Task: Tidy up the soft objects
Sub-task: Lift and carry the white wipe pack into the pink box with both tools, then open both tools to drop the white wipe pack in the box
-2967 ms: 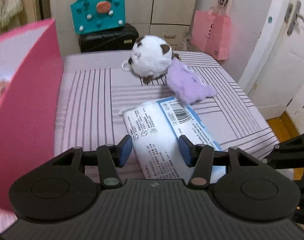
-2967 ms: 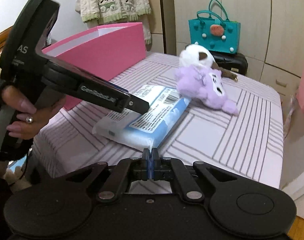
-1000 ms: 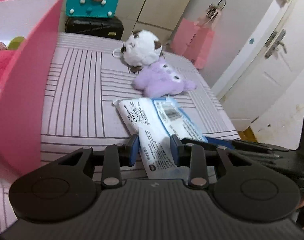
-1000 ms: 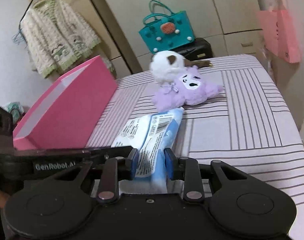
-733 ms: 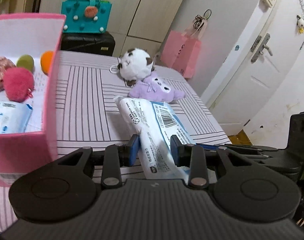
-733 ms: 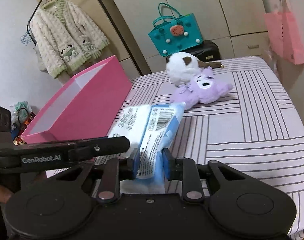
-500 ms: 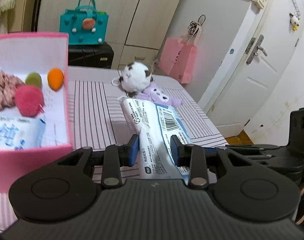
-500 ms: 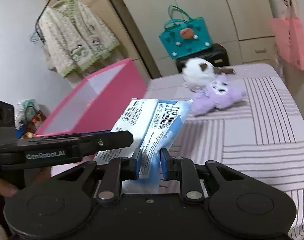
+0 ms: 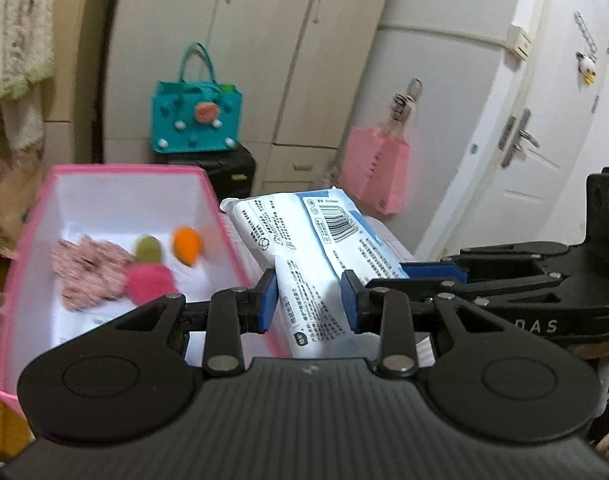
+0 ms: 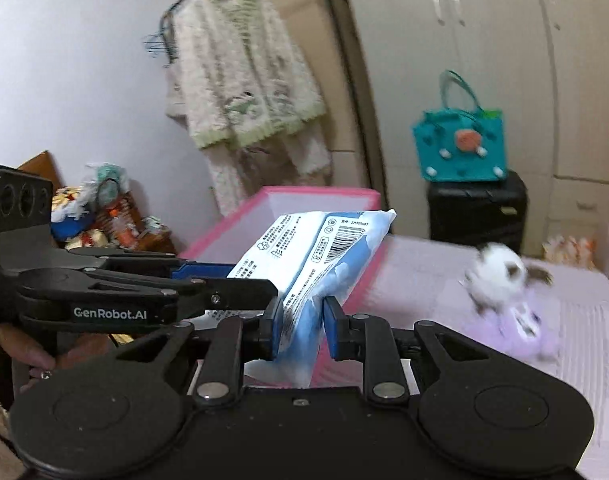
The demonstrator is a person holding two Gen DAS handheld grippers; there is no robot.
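My left tongs point(image 9: 308, 306) are pinched on the near end of the tissue pack point(image 9: 312, 240), and my right tongs point(image 10: 303, 330), whose jaws have just been closing, squeeze its blue edge from the other side. Both grips look firm, the soft pack bulging between the pads. The pack hangs in the air beside the pink box point(image 9: 222, 196), clear of the bed point(image 10: 424, 268). I judge this the carry step. Next I must bring it over the rim and lower it onto free floor beside the pompoms point(image 9: 150, 282), then let go with both. Two plush toys point(image 10: 504, 288) wait on the bed.
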